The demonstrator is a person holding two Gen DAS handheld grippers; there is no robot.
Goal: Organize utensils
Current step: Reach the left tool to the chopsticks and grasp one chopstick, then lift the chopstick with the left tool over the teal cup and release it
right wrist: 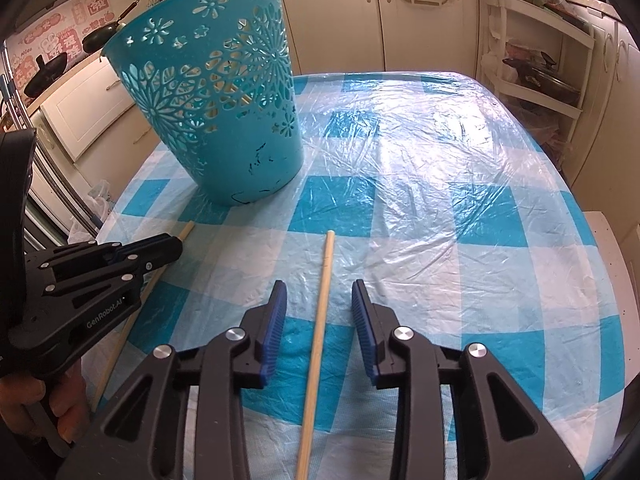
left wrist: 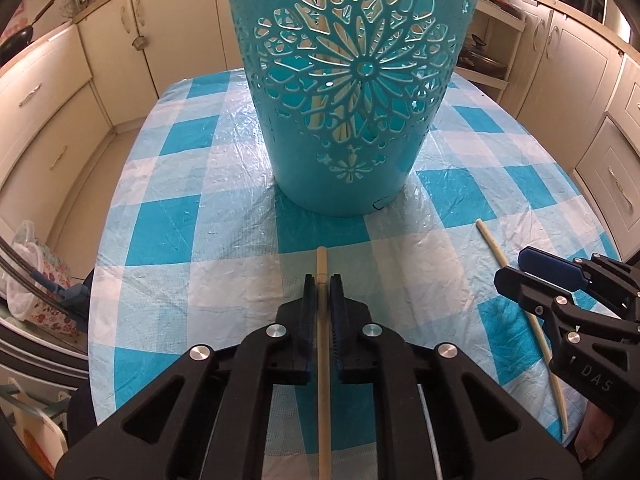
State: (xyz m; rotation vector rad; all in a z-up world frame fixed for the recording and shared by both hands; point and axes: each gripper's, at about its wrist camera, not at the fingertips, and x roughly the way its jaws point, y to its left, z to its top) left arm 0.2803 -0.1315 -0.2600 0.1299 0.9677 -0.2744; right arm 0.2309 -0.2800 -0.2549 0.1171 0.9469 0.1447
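Observation:
A teal perforated basket (left wrist: 352,92) stands on the checked tablecloth and holds several pale sticks; it also shows in the right wrist view (right wrist: 224,112). My left gripper (left wrist: 322,280) is shut on a wooden chopstick (left wrist: 322,264), low over the cloth, just in front of the basket. That gripper (right wrist: 176,242) and its chopstick (right wrist: 187,230) show at the left of the right wrist view. My right gripper (right wrist: 319,288) is open, its fingers on either side of a second chopstick (right wrist: 320,320) lying on the cloth. That chopstick (left wrist: 496,252) and the right gripper (left wrist: 508,268) show in the left wrist view.
The table (right wrist: 460,200) has a blue and white checked cloth under clear plastic. Cream kitchen cabinets (left wrist: 60,100) surround it. A white shelf rack with pans (right wrist: 536,76) stands at the back right. Plastic containers (left wrist: 32,272) sit off the table's left edge.

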